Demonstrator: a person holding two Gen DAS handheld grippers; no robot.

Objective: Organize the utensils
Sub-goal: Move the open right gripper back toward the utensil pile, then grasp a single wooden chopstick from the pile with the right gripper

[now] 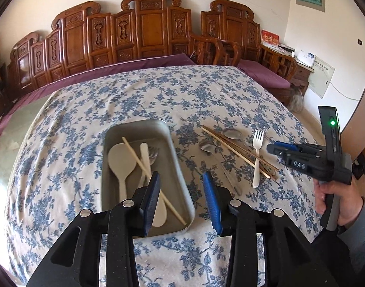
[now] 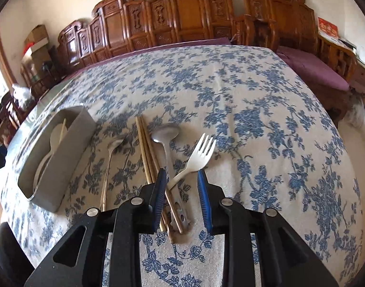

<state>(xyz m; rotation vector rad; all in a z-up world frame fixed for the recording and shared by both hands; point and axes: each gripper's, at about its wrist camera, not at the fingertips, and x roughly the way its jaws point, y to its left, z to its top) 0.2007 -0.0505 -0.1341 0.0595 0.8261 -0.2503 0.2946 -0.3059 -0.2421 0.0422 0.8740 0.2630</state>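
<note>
A grey metal tray (image 1: 137, 122) holds a white rice paddle (image 1: 120, 160), a single chopstick (image 1: 139, 160), a white utensil and a metal fork (image 1: 154, 154). My left gripper (image 1: 180, 174) hovers open over the tray's near right corner, with nothing in it. To the right on the cloth lie a white plastic fork (image 2: 201, 153), brown chopsticks (image 2: 144, 148) and two metal spoons (image 2: 164, 131) (image 2: 115, 143). My right gripper (image 2: 181, 172) is open above the fork's handle and the chopsticks, its pads touching neither. In the left wrist view the right gripper (image 1: 269, 147) hangs over that pile, held by a hand (image 1: 330, 198).
A blue floral cloth (image 2: 254, 119) covers the table. Carved wooden benches (image 1: 146, 28) with purple cushions (image 1: 263, 74) stand along the far edge and to the right. The tray (image 2: 63, 162) sits left of the loose utensils.
</note>
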